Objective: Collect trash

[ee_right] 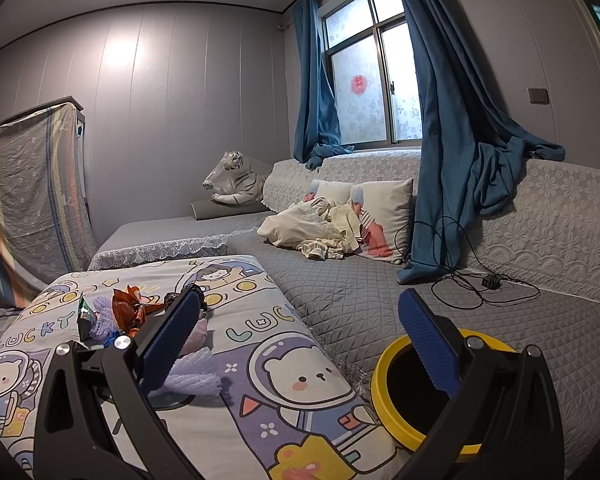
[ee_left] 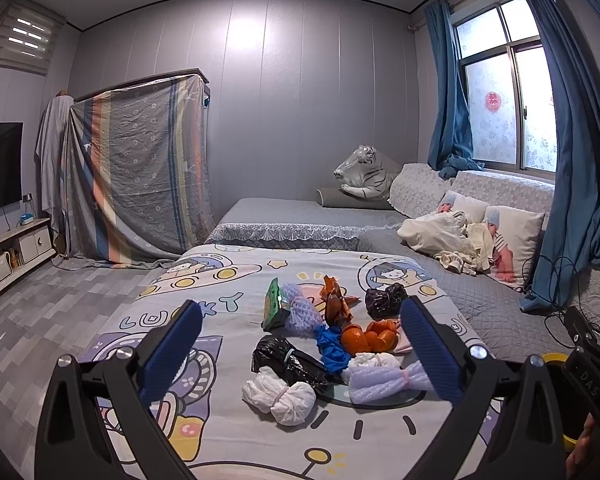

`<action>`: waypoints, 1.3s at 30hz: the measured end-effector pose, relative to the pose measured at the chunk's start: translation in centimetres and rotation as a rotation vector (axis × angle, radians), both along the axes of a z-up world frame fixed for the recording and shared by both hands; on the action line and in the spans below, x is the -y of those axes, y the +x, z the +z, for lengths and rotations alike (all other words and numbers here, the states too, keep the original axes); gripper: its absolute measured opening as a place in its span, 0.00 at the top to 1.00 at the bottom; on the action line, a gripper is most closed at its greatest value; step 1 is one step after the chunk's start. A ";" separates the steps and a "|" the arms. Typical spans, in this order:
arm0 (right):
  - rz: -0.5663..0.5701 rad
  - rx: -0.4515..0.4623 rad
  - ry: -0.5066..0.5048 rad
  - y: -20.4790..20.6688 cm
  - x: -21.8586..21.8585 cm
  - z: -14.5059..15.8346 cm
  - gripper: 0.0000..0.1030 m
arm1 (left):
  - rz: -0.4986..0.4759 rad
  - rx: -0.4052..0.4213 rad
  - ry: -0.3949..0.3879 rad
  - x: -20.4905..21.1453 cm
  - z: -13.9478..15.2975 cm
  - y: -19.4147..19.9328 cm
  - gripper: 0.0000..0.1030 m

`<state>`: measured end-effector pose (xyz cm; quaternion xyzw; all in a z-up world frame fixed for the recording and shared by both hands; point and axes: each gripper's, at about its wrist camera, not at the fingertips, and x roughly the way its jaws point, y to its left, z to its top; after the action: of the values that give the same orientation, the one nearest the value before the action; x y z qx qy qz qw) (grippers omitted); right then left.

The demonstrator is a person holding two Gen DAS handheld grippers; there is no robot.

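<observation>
- Both grippers hang with jaws spread wide and nothing between them: the left gripper [ee_left: 300, 344] above the trash pile, the right gripper [ee_right: 300, 340] off to the side over the yellow-rimmed bin [ee_right: 384, 384].
- Nearest the left fingers lie a white tied bundle [ee_left: 280, 396], a black bag [ee_left: 288, 360] and lilac foam netting [ee_left: 384, 380], all touching; closing on one could drag or scatter its neighbours.
- Orange peel [ee_left: 368, 336] and a blue glove [ee_left: 332, 346] sit just behind; the loose peel pieces may split apart in a pinch.
- Soft cartoon bedsheet [ee_left: 204, 432] beneath could bunch into the jaws if the fingers come down too low.
- Bin stands at the sheet's edge on the grey quilt [ee_right: 380, 288]; a knock might tip it.
</observation>
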<state>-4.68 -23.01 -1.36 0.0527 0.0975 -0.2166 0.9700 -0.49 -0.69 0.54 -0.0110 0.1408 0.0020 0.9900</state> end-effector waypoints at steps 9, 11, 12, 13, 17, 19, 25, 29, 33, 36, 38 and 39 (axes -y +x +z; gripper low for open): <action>0.000 0.001 0.001 0.0 0.0 0.1 0.07 | -0.003 -0.009 -0.005 0.0 -0.1 0.0 0.07; 0.000 0.000 0.001 0.0 0.0 0.1 0.07 | -0.003 -0.009 -0.004 0.0 -0.1 0.0 0.07; 0.000 0.001 0.002 0.0 0.0 0.1 0.07 | -0.004 -0.009 -0.004 0.0 -0.1 0.0 0.07; 0.000 0.001 0.002 0.0 0.0 0.0 0.07 | -0.004 -0.009 -0.005 0.0 -0.1 0.0 0.07; 0.000 0.000 0.002 0.0 0.0 0.0 0.07 | -0.003 -0.011 -0.006 -0.1 -0.1 0.0 0.07; 0.001 0.000 0.003 0.0 0.0 0.0 0.07 | -0.003 -0.011 -0.006 0.0 -0.1 0.0 0.07; 0.000 0.000 0.002 0.0 0.0 0.0 0.07 | -0.003 -0.010 -0.005 0.0 -0.1 0.0 0.07; 0.000 0.001 0.002 0.0 0.0 0.0 0.07 | -0.005 -0.013 -0.007 0.0 -0.2 -0.1 0.07; -0.001 0.002 0.002 -0.1 0.0 0.0 0.07 | -0.006 -0.014 -0.008 0.0 -0.3 -0.1 0.07; -0.004 0.002 0.002 0.0 0.0 0.0 0.07 | -0.003 -0.014 -0.006 0.0 -0.4 -0.1 0.07; -0.004 0.000 0.004 0.1 0.1 0.0 0.07 | -0.009 -0.015 -0.014 -0.2 -0.6 0.0 0.07; 0.000 0.000 0.007 0.2 0.2 -0.1 0.07 | -0.013 -0.016 -0.026 -0.4 -0.7 0.1 0.07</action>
<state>-4.53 -23.17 -1.41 0.0561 0.0982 -0.2164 0.9697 -0.44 -0.31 -0.14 -0.0227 0.1487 -0.0060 0.9886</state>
